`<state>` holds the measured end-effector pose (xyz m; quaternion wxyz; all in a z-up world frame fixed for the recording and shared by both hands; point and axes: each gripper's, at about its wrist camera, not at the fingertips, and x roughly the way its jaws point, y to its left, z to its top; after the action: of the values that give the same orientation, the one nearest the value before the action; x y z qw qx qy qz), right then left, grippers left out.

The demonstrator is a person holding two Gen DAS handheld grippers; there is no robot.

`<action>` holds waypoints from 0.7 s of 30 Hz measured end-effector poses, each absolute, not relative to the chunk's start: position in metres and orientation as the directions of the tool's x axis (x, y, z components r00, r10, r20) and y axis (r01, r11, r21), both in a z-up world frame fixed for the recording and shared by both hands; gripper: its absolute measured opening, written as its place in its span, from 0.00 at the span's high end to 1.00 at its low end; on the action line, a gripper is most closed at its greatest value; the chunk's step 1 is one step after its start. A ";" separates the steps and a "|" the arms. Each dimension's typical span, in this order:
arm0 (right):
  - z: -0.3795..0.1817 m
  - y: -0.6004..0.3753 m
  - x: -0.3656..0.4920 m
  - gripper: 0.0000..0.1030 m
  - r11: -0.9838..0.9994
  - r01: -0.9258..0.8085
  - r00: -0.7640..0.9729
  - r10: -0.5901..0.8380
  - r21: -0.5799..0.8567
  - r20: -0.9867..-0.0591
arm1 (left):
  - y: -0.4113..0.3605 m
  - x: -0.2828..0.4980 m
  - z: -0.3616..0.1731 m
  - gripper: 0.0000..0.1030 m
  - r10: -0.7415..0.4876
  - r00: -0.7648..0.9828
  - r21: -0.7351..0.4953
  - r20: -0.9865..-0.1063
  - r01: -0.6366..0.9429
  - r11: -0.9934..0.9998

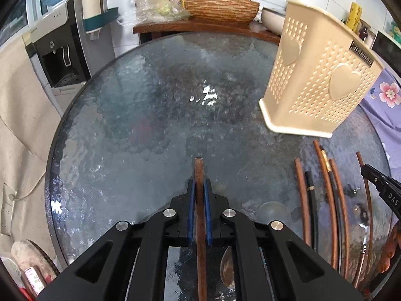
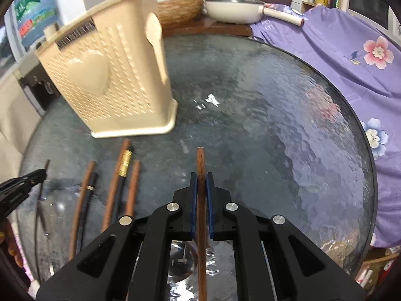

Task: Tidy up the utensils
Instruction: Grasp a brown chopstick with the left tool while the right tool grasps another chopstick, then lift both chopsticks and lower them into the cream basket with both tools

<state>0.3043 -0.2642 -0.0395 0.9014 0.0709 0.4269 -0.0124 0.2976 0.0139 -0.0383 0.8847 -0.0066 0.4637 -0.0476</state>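
Observation:
In the left wrist view, my left gripper [image 1: 199, 184] is shut on a brown wooden chopstick [image 1: 199, 168] whose tip pokes out past the blue pads. In the right wrist view, my right gripper [image 2: 201, 176] is likewise shut on another brown chopstick [image 2: 200, 158]. A beige perforated utensil holder [image 1: 318, 75] [image 2: 112, 80] with heart shapes stands on the round glass table [image 1: 150, 115], beyond both grippers. Several loose chopsticks [image 1: 325, 190] [image 2: 117, 183], brown and black, lie between the two grippers. Each gripper's tip shows at the edge of the other's view.
A spoon [image 1: 226, 266] lies on the glass by the left gripper. A water dispenser [image 1: 60, 50] stands left of the table. A wooden shelf with a woven basket [image 1: 220, 6] and a white pan [image 2: 233, 10] sits behind. Purple flowered cloth [image 2: 351, 57] drapes along the right.

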 end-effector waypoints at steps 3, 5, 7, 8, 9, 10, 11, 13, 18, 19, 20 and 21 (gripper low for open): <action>-0.029 -0.263 0.303 0.93 0.990 0.058 0.655 0.058 0.127 -0.753 | 0.016 0.296 -0.029 0.93 -0.092 0.588 -0.056 -0.804 0.078 0.995; -0.022 -0.263 0.301 0.93 0.987 0.034 0.665 0.097 0.159 -0.741 | 0.015 0.297 -0.022 0.93 -0.098 0.602 -0.062 -0.792 0.080 0.995; -0.017 -0.263 0.300 0.93 0.985 0.019 0.676 0.115 0.173 -0.728 | 0.015 0.296 -0.014 0.93 -0.106 0.616 -0.067 -0.781 0.087 0.994; -0.012 -0.263 0.297 0.93 0.984 0.007 0.688 0.126 0.180 -0.715 | 0.014 0.295 -0.010 0.93 -0.115 0.624 -0.072 -0.773 0.093 0.993; -0.010 -0.263 0.296 0.93 0.983 -0.002 0.695 0.134 0.184 -0.707 | 0.014 0.294 -0.006 0.93 -0.123 0.632 -0.077 -0.765 0.100 0.992; -0.005 -0.263 0.294 0.93 0.981 -0.014 0.703 0.146 0.191 -0.696 | 0.013 0.292 -0.001 0.93 -0.131 0.641 -0.080 -0.756 0.107 0.991; -0.001 -0.264 0.292 0.93 0.979 -0.029 0.710 0.161 0.201 -0.686 | 0.013 0.292 0.004 0.93 -0.136 0.650 -0.081 -0.748 0.113 0.990; 0.006 -0.265 0.289 0.93 0.976 -0.050 0.718 0.182 0.212 -0.672 | 0.013 0.290 0.015 0.93 -0.148 0.670 -0.084 -0.727 0.127 0.988; 0.031 -0.266 0.278 0.93 0.969 -0.093 0.744 0.221 0.231 -0.630 | 0.009 0.283 0.036 0.93 -0.187 0.696 -0.108 -0.693 0.156 0.982; 0.036 -0.267 0.275 0.93 0.967 -0.101 0.750 0.230 0.236 -0.620 | 0.009 0.280 0.041 0.93 -0.191 0.704 -0.108 -0.684 0.161 0.981; 0.041 -0.267 0.272 0.93 0.966 -0.108 0.757 0.235 0.237 -0.610 | 0.009 0.279 0.045 0.93 -0.196 0.710 -0.110 -0.676 0.166 0.980; 0.048 -0.266 0.268 0.93 0.966 -0.117 0.767 0.234 0.229 -0.597 | 0.010 0.277 0.050 0.93 -0.206 0.716 -0.117 -0.667 0.172 0.978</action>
<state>0.2679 -0.2660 0.0476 0.9358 0.0893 0.3279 0.0938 0.2767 0.0098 0.0505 0.9260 -0.0230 0.3626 -0.1021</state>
